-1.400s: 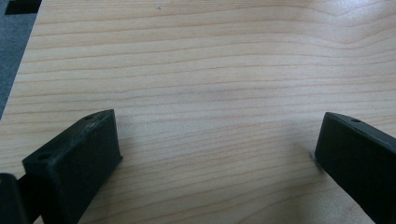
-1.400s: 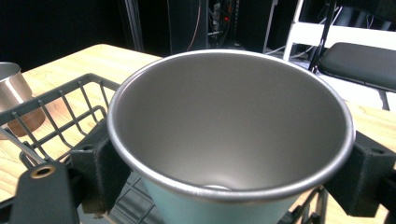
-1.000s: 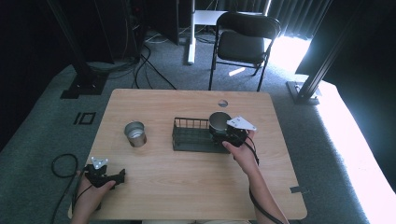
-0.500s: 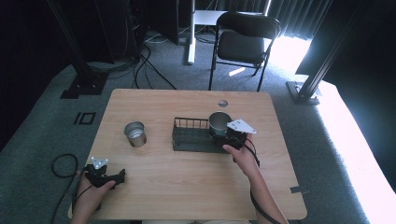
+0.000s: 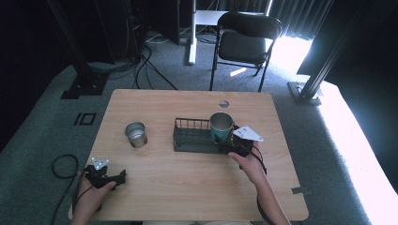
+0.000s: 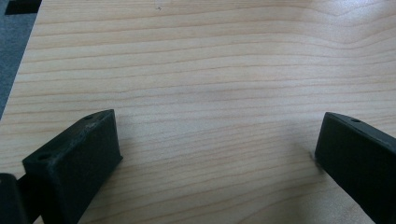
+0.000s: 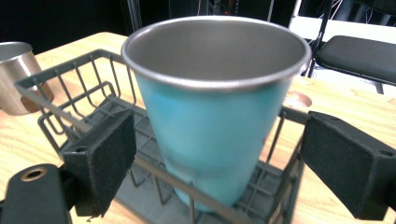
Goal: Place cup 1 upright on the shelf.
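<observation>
A teal metal cup (image 5: 220,126) (image 7: 212,121) stands upright in the right end of a black wire basket (image 5: 187,137) (image 7: 65,88) at the table's middle. My right gripper (image 5: 229,144) (image 7: 215,154) sits at the basket's right front, open, with its jaws either side of the cup and not touching it. A silver cup (image 5: 135,134) (image 7: 16,74) stands on the table left of the basket. Near the front left corner my left gripper (image 5: 119,177) (image 6: 215,154) rests low over bare wood, open, with nothing between its jaws.
The wooden table (image 5: 187,187) has a round cable hole (image 5: 224,103) near its back edge. A black folding chair (image 5: 244,44) stands behind the table, and cables lie on the grey floor at the left.
</observation>
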Demonstrator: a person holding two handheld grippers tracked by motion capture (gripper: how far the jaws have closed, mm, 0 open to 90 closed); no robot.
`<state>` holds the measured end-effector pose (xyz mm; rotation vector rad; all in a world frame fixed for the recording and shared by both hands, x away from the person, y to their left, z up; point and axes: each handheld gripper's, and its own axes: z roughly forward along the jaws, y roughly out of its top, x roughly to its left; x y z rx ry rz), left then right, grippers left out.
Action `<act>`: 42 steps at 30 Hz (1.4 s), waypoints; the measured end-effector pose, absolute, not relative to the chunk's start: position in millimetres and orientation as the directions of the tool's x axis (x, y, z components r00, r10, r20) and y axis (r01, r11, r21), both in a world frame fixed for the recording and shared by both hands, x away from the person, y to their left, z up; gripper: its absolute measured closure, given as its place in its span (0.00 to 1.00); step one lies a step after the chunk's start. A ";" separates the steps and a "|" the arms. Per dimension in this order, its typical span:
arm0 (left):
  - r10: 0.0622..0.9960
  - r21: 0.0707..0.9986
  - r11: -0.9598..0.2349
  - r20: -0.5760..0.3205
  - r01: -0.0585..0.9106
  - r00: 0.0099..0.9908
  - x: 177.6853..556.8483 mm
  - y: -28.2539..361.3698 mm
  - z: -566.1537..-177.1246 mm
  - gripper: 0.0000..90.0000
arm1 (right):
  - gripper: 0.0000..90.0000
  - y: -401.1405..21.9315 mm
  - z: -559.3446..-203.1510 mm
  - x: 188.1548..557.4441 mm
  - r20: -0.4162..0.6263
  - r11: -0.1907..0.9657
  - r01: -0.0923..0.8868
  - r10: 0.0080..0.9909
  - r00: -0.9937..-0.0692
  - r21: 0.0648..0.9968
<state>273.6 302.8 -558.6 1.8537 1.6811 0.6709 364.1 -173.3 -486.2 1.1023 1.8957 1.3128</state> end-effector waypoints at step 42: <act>0.995 0.687 -0.071 0.002 0.724 0.095 273.6 302.8 -558.7 0.01 | 0.12 -240.1 -540.5 322.1 0.002 0.234 0.433 0.878 -0.478 0.871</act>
